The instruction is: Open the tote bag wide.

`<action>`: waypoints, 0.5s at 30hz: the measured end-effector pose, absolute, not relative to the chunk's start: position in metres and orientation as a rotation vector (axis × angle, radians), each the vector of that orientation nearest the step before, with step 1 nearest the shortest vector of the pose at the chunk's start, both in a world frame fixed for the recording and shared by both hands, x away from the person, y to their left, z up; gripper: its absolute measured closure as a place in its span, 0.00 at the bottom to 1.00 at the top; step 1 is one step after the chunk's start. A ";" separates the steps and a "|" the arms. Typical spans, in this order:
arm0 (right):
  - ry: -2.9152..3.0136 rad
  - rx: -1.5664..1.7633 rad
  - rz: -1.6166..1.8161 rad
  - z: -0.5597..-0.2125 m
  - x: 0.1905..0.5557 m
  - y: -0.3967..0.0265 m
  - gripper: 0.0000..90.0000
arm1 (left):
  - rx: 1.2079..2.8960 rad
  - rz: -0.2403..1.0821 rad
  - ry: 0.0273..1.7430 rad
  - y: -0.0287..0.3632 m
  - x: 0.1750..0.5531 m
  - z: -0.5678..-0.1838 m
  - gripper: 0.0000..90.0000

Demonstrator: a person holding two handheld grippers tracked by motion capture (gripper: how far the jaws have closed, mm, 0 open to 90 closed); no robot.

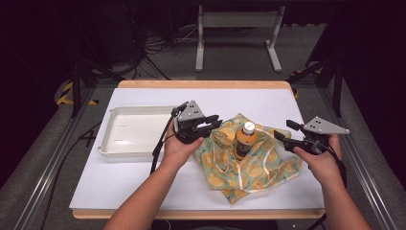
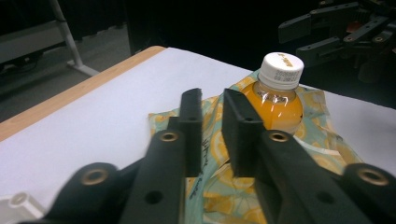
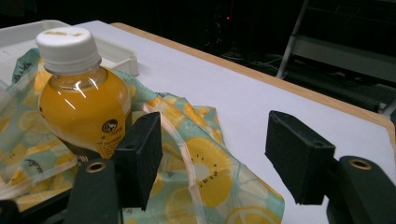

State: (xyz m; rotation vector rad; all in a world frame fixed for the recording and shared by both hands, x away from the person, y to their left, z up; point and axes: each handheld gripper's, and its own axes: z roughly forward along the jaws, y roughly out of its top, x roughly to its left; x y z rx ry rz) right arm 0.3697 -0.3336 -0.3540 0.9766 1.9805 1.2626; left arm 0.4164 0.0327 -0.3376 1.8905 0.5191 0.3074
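A small bottle of orange drink [image 1: 245, 140] with a white cap stands upright on a crumpled fruit-print cloth [image 1: 258, 167] at mid-table. My left gripper [image 1: 215, 123] hovers at the cloth's left edge. In the left gripper view its jaws [image 2: 212, 100] stand nearly together with a narrow gap, the cloth [image 2: 322, 135] showing through it and the bottle [image 2: 278, 98] just beyond. My right gripper [image 1: 282, 130] is at the cloth's right edge. Its jaws [image 3: 215, 140] stand wide apart over the cloth [image 3: 205, 168], with the bottle [image 3: 81, 102] to their left.
An empty white tray [image 1: 110, 139] lies on the white table cover to the left of the cloth. The table's wooden edge [image 1: 201, 84] runs along the far side, with a metal stand [image 1: 237, 21] and cables on the floor beyond.
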 end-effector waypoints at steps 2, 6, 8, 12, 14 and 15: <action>1.971 0.968 1.277 -0.352 0.369 -0.333 0.46 | 1.880 0.273 0.527 0.028 0.418 -0.341 0.96; 1.965 0.951 1.297 -0.350 0.368 -0.333 0.55 | 1.872 0.238 0.539 0.022 0.421 -0.346 0.99; 1.963 0.943 1.305 -0.349 0.368 -0.332 0.61 | 1.854 0.252 0.539 0.018 0.424 -0.352 0.98; 1.976 0.942 1.311 -0.351 0.368 -0.330 0.66 | 1.863 0.224 0.579 0.011 0.428 -0.365 1.00; 1.980 0.945 1.315 -0.352 0.368 -0.329 0.66 | 1.884 0.210 0.593 0.008 0.429 -0.372 1.00; 1.983 0.951 1.317 -0.353 0.368 -0.328 0.67 | 1.896 0.208 0.592 0.008 0.429 -0.375 1.00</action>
